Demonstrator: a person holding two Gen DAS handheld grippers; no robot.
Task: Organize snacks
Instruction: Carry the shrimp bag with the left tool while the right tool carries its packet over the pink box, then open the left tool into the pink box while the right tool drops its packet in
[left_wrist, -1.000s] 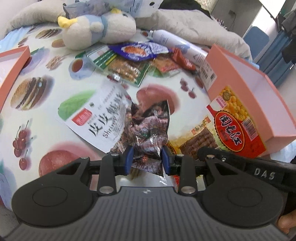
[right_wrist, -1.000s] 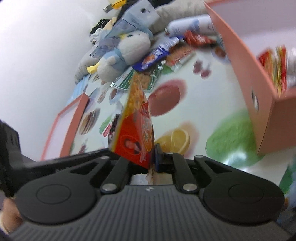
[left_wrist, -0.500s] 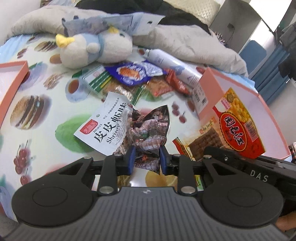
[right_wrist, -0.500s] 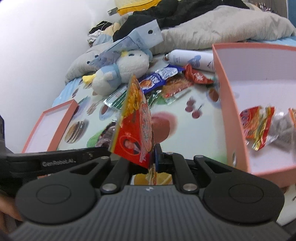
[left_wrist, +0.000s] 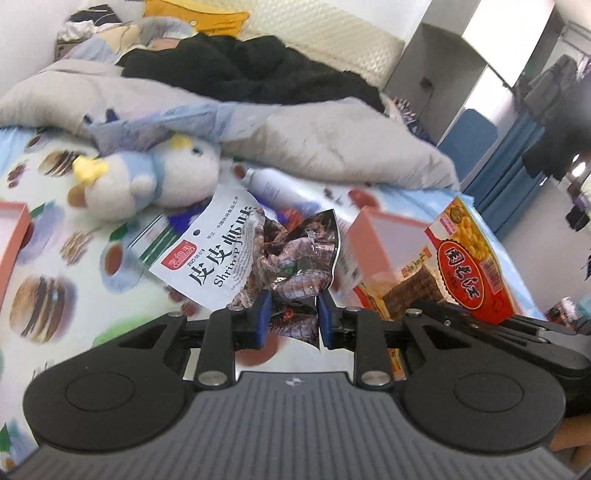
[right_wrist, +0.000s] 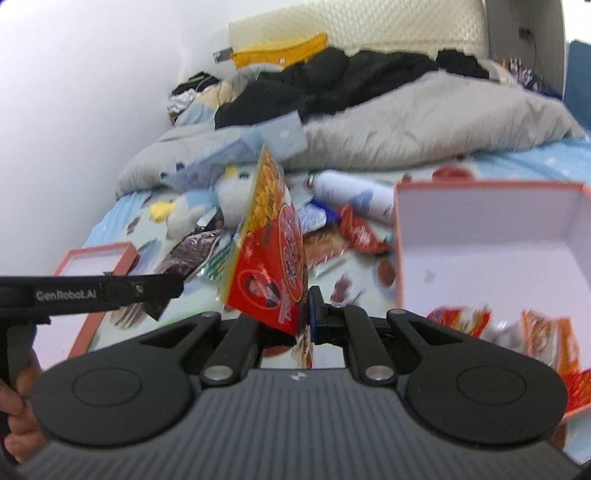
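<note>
Red-and-yellow corn snack bag (right_wrist: 273, 251) is pinched at its bottom edge by the fully closed right gripper (right_wrist: 301, 317), long axis standing up and away from the jaws, clear of the bed. Pink open box (right_wrist: 487, 192), with packets already in its near corner, lies just right of that bag, so the right hand is judged nearer for the drop. Shrimp snack bag (left_wrist: 236, 254) is clamped, crumpled, by the part-open left gripper (left_wrist: 291, 317), further left, its jaws having closed slightly.
</note>
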